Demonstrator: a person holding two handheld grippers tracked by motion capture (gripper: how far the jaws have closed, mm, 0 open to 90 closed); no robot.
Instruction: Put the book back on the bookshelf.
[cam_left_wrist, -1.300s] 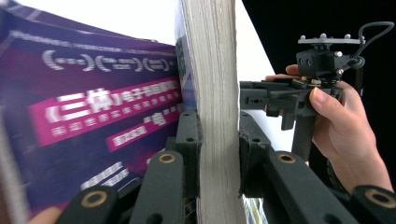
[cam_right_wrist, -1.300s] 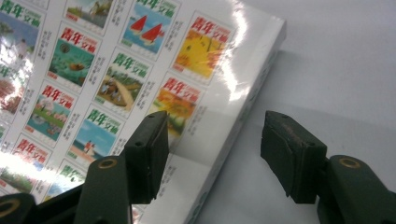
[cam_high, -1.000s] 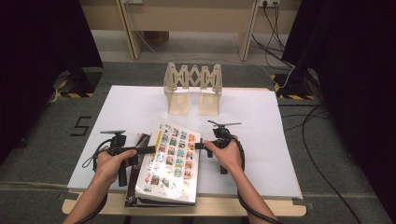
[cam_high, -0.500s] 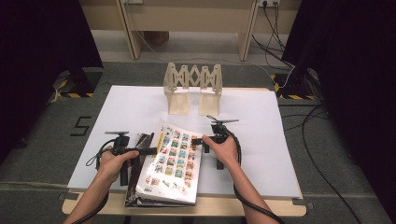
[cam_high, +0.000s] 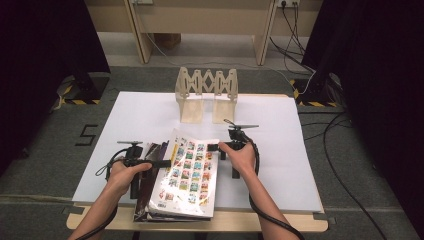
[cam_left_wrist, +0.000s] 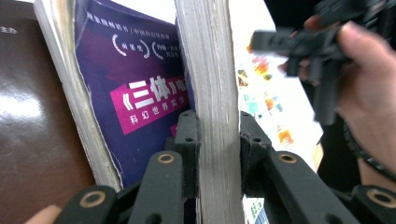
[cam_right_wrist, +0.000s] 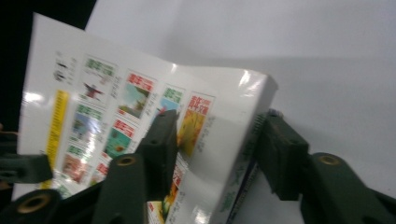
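Left gripper view: left gripper (cam_left_wrist: 217, 140) jaws clamp the matte page block of the glossy book (cam_high: 187, 175); right gripper (cam_right_wrist: 215, 140) jaws, just closing, straddle its spine corner.

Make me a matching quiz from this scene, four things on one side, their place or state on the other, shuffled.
1. left tongs
2. right tongs
3. wooden rack
4. purple book

a. far side of the table, upright
b. under the top book
c. clamped on the top book's page edge
d. jaws astride the top book's spine corner, just been closing

Pairs: 1-c, 2-d, 3-a, 4-b
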